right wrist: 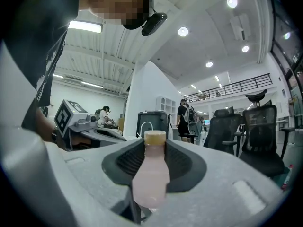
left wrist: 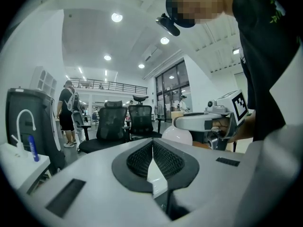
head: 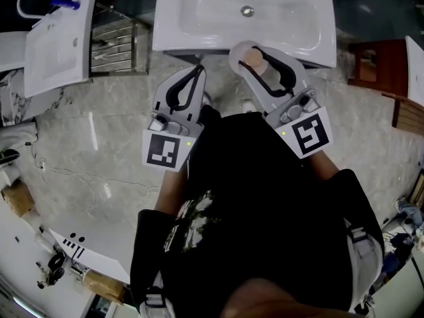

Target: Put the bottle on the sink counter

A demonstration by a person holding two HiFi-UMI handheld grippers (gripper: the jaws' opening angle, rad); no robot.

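The person, in a black shirt, stands over a marble floor (head: pixel 99 131) facing the white sink bench (head: pixel 311 25), a gripper in each hand held side by side; the left gripper (head: pixel 197 69) is just short of the bench's front edge, its fingers (left wrist: pixel 137 157) pressed together at the tips with nothing between them.

The right gripper (head: pixel 254 49) has its fingers (right wrist: pixel 182 164) clamped on the bottle (right wrist: pixel 151 178), a pale pink one with a tan cap; the cap stands up between the dark ribbed pads while the body hangs down inside the fingers. The bottle is carried in the air, not set down. In the head view the bottle (head: pixel 253 58) shows as a round tan cap right at the front edge of the sink bench, below the basin's drain (head: pixel 247 10); whether it is over the bench or just before it cannot be told.

A second white sink (head: pixel 59 42) stands off to the left, well apart; black office chairs (left wrist: pixel 113 122) and a person with a backpack (left wrist: pixel 66 108) are in the room beyond.
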